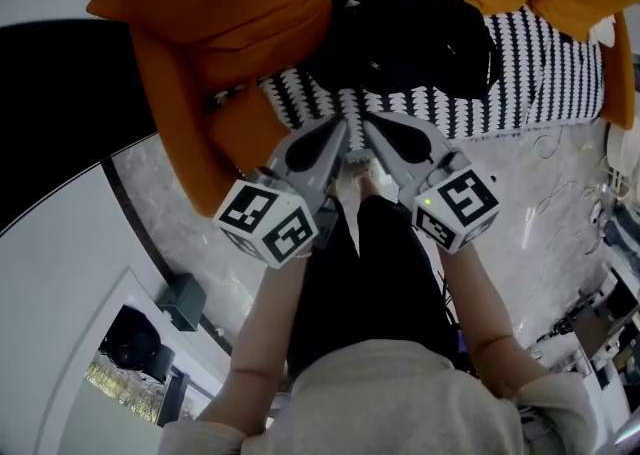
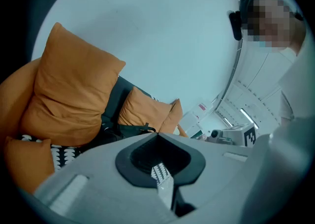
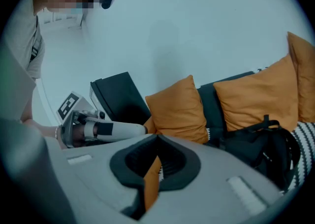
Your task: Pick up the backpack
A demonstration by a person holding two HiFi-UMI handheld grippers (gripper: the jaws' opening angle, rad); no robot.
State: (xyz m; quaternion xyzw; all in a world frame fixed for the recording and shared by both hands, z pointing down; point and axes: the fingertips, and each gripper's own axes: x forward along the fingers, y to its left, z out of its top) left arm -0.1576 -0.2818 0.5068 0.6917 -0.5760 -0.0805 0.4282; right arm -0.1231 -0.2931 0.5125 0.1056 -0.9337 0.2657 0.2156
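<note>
1. At 12 o'clock in the head view: black backpack (image 1: 420, 38), lying on the black-and-white patterned seat (image 1: 545, 78), with orange cushions (image 1: 230, 3) at 10 and 1 o'clock of it.
2. Just at 6 o'clock of the backpack, side by side and tips close together: left gripper (image 1: 341, 127) and right gripper (image 1: 369, 125), both short of the bag and not touching it.
3. Left gripper (image 2: 156, 135) in its own view: jaws pressed together, nothing pinched; backpack (image 2: 123, 130) at 8 o'clock past the tips, below an orange cushion (image 2: 69, 95).
4. Right gripper (image 3: 156, 138) in its own view: jaws pressed together, nothing pinched; backpack (image 3: 261, 144) at 4 o'clock, propped against orange cushions (image 3: 179, 110).
5. At 6 o'clock in the head view: both forearms and pale sleeves, over marbled floor (image 1: 560, 208).
</note>
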